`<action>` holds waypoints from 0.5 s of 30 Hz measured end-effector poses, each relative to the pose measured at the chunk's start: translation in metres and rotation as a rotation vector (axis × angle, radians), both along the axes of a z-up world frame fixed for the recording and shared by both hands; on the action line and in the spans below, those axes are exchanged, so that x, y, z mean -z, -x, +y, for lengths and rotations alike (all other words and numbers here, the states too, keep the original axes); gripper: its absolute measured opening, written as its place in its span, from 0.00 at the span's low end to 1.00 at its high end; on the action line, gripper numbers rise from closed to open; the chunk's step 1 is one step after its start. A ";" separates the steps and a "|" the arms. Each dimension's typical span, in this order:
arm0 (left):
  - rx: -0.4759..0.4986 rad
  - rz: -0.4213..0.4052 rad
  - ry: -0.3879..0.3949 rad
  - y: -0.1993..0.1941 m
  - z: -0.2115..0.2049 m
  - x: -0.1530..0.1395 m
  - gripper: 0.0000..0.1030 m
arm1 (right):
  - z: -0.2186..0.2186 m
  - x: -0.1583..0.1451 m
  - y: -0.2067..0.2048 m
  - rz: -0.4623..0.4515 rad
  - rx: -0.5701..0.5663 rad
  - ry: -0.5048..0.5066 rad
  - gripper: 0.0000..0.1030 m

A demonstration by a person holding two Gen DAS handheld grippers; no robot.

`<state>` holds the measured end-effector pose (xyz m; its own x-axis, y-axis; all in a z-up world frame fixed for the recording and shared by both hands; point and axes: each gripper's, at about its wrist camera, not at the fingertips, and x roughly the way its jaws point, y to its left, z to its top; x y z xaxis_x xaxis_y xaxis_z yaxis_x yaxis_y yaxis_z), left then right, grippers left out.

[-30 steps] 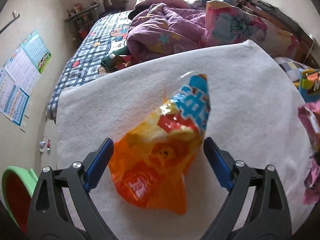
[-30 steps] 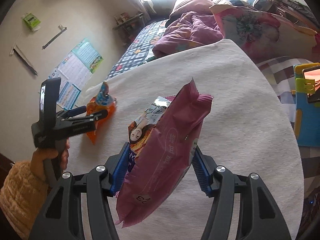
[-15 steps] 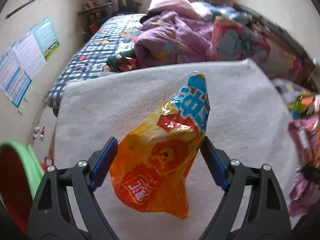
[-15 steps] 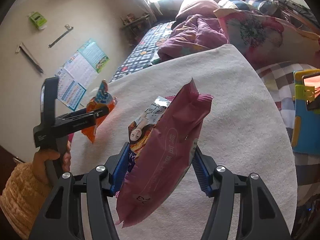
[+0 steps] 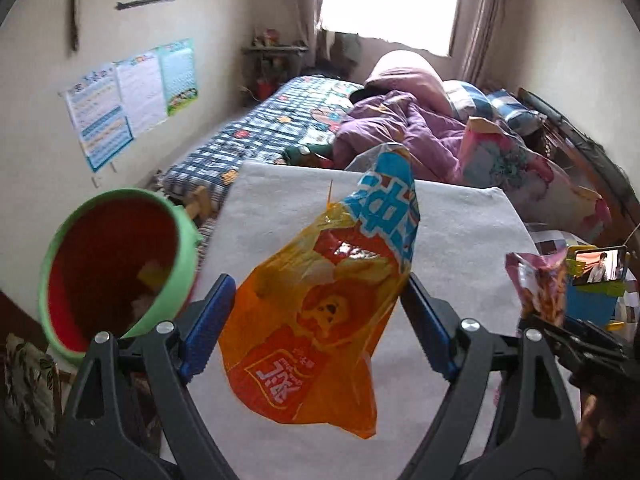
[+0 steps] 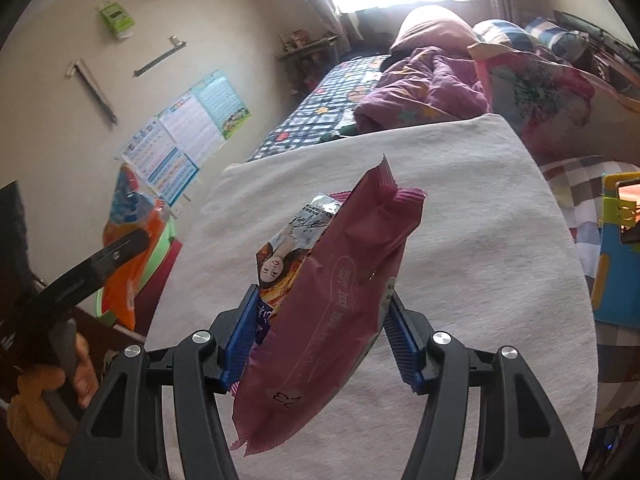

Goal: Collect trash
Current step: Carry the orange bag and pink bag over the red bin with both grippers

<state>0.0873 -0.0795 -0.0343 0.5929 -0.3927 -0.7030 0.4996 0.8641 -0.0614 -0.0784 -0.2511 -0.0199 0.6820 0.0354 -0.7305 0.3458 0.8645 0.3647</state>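
My left gripper (image 5: 316, 284) is shut on an orange and blue snack bag (image 5: 320, 320), which hangs in the air above the white cloth (image 5: 460, 240). A green bin with a red inside (image 5: 180, 256) stands just left of that bag, below the cloth's edge. My right gripper (image 6: 323, 294) is shut on a pink wrapper (image 6: 344, 304), with a second packet showing a woman's picture (image 6: 292, 248) pinched beside it. The right wrist view shows the orange snack bag (image 6: 132, 248) in front of the green bin (image 6: 160, 248). A hand in a yellow sleeve (image 6: 80, 360) holds the left gripper.
Behind the cloth is a bed with a checked blanket (image 5: 272, 132), a purple quilt (image 5: 400, 128) and a floral pillow (image 5: 520, 168). A phone on a blue and green stand (image 5: 596, 268) sits at the right. Posters (image 5: 128, 96) hang on the left wall.
My left gripper closed a little on the orange bag, lifted it off the cloth and swung left, bringing the green bin close. My right gripper rose slightly, still holding the pink wrapper.
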 end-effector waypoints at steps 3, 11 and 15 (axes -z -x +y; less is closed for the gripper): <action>-0.034 -0.023 -0.004 0.008 0.016 -0.006 0.80 | 0.014 -0.001 -0.007 -0.005 -0.040 0.002 0.56; -0.142 -0.041 -0.008 0.010 0.061 -0.011 0.80 | 0.057 -0.001 -0.035 -0.012 -0.154 0.011 0.56; -0.196 -0.035 -0.008 0.002 0.083 -0.009 0.80 | 0.076 0.001 -0.050 -0.007 -0.199 0.014 0.56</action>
